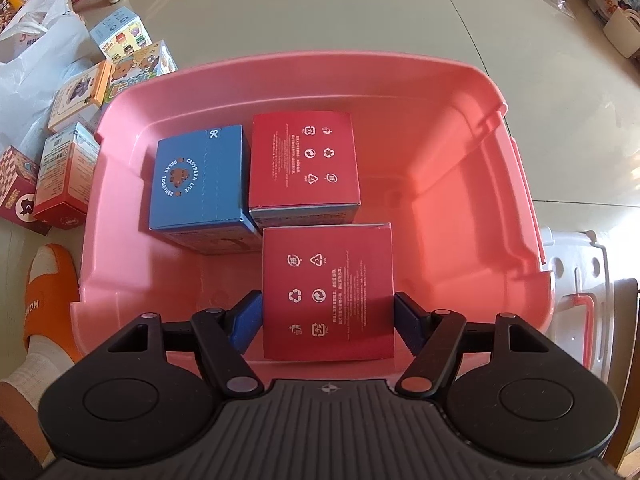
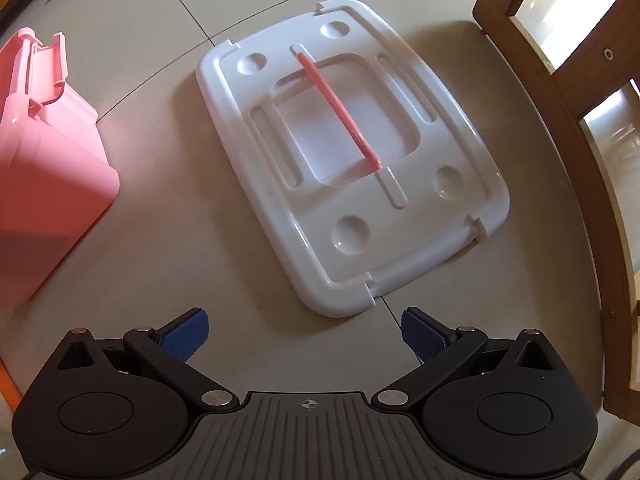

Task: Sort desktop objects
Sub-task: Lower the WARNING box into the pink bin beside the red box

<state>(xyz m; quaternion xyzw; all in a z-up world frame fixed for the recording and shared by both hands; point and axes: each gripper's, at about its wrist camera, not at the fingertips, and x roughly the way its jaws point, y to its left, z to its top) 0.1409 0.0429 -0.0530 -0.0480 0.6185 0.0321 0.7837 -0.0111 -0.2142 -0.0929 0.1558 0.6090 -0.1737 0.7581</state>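
Observation:
In the left wrist view a pink plastic bin (image 1: 472, 92) stands on the floor. Inside it lie a blue box (image 1: 198, 182) and a red box (image 1: 304, 160) side by side. My left gripper (image 1: 328, 320) is shut on a second red box (image 1: 327, 292), held inside the bin just in front of the other two; its blue pads (image 1: 249, 320) press both sides. In the right wrist view my right gripper (image 2: 304, 338) is open and empty above the floor, near the white bin lid (image 2: 352, 160) with its pink handle (image 2: 340, 110). The bin's outer wall (image 2: 48, 184) shows at left.
Several small colourful boxes (image 1: 68, 168) and a white plastic bag (image 1: 36, 52) lie on the floor left of the bin. A foot in an orange slipper (image 1: 48, 300) stands at the bin's near left. A wooden frame (image 2: 568, 128) runs along the right.

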